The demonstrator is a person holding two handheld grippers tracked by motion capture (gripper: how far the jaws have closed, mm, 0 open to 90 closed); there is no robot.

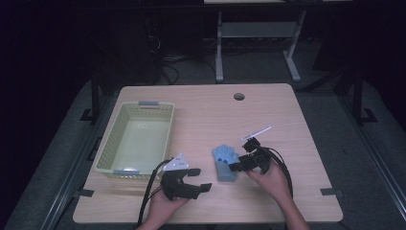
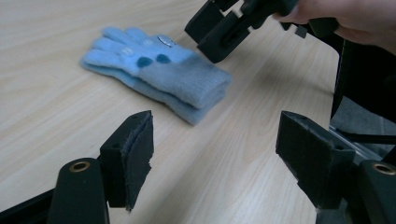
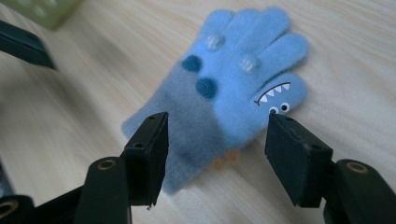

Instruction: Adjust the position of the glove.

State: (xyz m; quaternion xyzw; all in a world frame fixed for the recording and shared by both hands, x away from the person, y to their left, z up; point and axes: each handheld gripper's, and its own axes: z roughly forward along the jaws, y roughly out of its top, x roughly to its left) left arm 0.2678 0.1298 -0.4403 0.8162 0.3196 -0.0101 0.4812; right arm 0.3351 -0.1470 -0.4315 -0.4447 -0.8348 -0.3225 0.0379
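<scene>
Blue knit glove (image 1: 225, 162) lies flat mid-bench (image 1: 287, 110), soft, light, likely to bunch, best pinched at the grey cuff; right gripper (image 1: 238, 165) open over it, left gripper (image 1: 198, 178) open, empty.

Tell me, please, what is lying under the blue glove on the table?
The glove lies flat on the bare wooden table. A small orange bit peeks out at its cuff edge; anything else beneath is covered by the glove.
</scene>
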